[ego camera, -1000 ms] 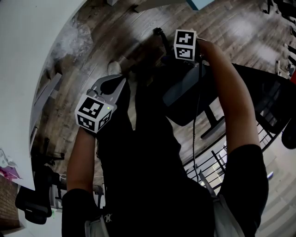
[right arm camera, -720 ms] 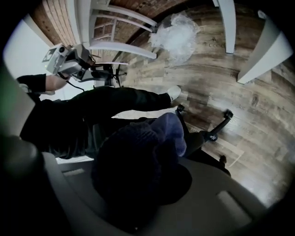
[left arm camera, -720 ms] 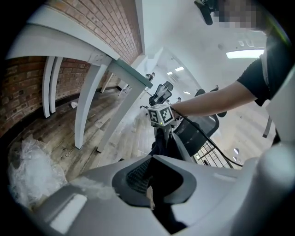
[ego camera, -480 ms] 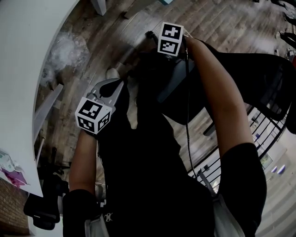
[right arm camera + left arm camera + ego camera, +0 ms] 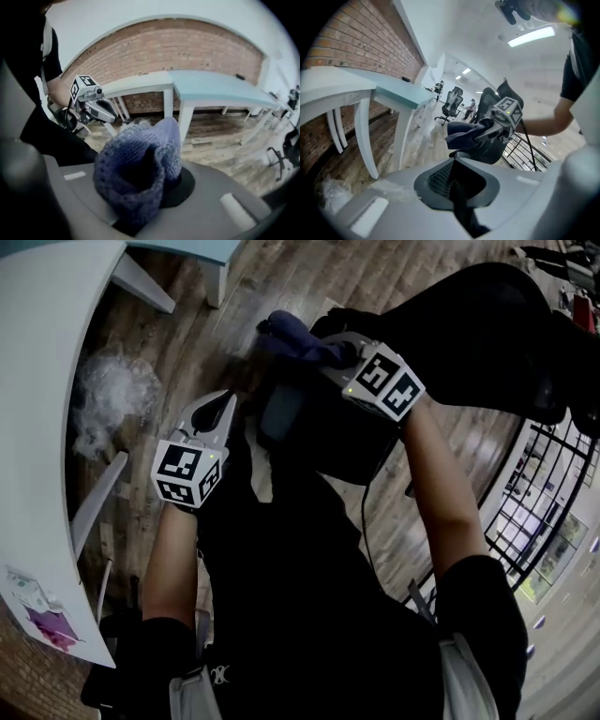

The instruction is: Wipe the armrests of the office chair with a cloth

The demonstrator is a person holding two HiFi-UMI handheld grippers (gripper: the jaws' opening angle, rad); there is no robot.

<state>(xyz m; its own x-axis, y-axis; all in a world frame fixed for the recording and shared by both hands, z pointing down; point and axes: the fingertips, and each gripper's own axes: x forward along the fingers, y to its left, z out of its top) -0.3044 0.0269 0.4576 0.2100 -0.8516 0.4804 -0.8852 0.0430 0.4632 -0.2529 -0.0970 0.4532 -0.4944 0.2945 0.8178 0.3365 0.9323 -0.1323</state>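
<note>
I read the cloth (image 5: 140,173) at 6 o'clock as blue-purple knit. Office chair (image 5: 487,324) black, desk (image 5: 220,86) pale teal on white legs, brick wall (image 5: 178,51) red-brown, floor (image 5: 187,324) brown wood (streaky planks).

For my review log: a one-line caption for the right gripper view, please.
Right gripper shut on a bunched blue cloth, left gripper and white desk beyond, brick wall behind.
</note>
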